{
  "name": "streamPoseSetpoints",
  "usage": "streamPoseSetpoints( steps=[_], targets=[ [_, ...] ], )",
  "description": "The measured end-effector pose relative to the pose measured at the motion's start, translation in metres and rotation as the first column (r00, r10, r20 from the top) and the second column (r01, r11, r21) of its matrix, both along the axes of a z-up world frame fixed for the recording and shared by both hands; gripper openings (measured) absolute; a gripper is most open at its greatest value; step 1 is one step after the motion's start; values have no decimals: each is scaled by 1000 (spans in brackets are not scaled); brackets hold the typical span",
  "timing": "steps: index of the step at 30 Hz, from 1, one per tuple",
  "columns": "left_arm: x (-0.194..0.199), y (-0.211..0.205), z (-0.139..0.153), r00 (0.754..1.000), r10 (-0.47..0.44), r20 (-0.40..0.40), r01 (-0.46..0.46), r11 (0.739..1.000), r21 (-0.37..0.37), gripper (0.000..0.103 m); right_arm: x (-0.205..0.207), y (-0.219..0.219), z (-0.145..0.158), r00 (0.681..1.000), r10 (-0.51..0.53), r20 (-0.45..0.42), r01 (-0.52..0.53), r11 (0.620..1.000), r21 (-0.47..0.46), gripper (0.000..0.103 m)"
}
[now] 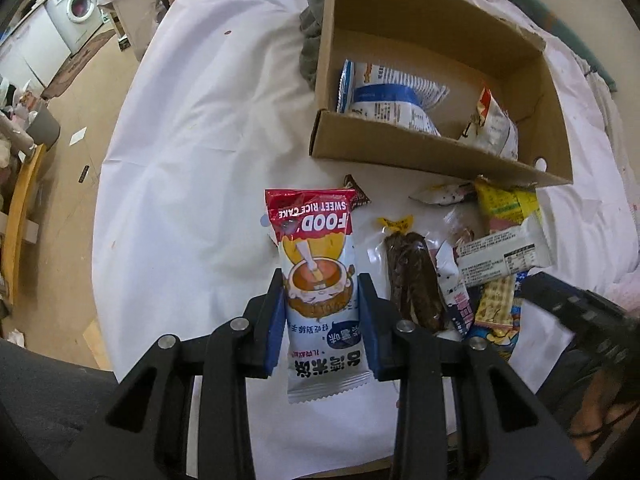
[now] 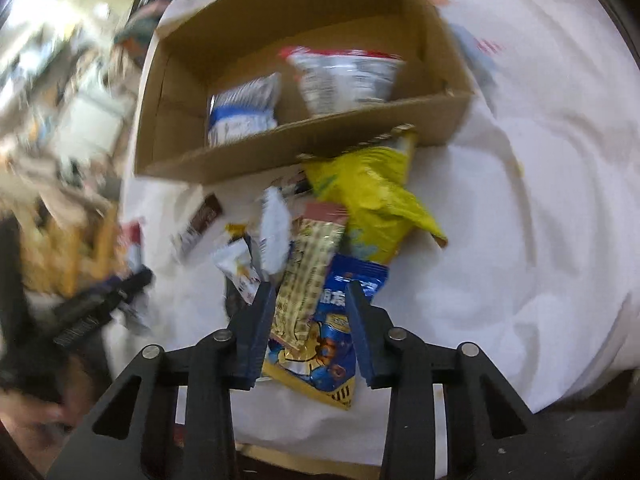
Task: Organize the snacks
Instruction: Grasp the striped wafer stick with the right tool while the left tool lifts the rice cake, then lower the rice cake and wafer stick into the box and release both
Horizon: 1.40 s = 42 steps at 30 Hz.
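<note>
My left gripper (image 1: 322,280) is shut on a red and white sweet rice cake packet (image 1: 316,264) and holds it above the white cloth, short of the cardboard box (image 1: 420,160). The box holds a blue and white bag (image 1: 392,96) and a small white packet (image 1: 494,124). A pile of loose snacks (image 1: 472,264) lies to the right of the left gripper. My right gripper (image 2: 310,292) is open above that pile, over a tan striped packet (image 2: 308,268) and a blue packet (image 2: 332,340). A yellow bag (image 2: 368,196) leans against the box (image 2: 280,148). The right wrist view is blurred.
The white cloth covers a table (image 1: 200,140) with its left edge dropping to the floor. A grey cloth (image 1: 312,40) lies behind the box. A washing machine (image 1: 78,12) and furniture stand far left. The other gripper shows in the right wrist view (image 2: 96,308).
</note>
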State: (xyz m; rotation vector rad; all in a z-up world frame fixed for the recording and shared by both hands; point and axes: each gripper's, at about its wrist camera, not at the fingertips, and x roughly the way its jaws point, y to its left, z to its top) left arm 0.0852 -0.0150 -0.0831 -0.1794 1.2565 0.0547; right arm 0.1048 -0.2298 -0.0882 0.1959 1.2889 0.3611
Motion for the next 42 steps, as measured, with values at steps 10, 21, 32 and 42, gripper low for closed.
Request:
streamPoseSetpoints(
  steps=[10,21,32,42],
  targets=[
    [15,32,3,1000,29,3,-29,998,-49,29,15,49,-27,998,57,29,-51,981,-186,26],
    [13,36,13,998,46,50,-44,998,-37,29,-7,6,5,998,11,60,-17,996,90,12],
    [16,32,25,993,44,108,-46,999,16,29,-11,-47,53,977,-135,165,86,958,274,12],
    [34,31,63,984,12,176,-17,1000,24,29,6,-55,80,964,-157,215,87,949,302,12]
  ],
)
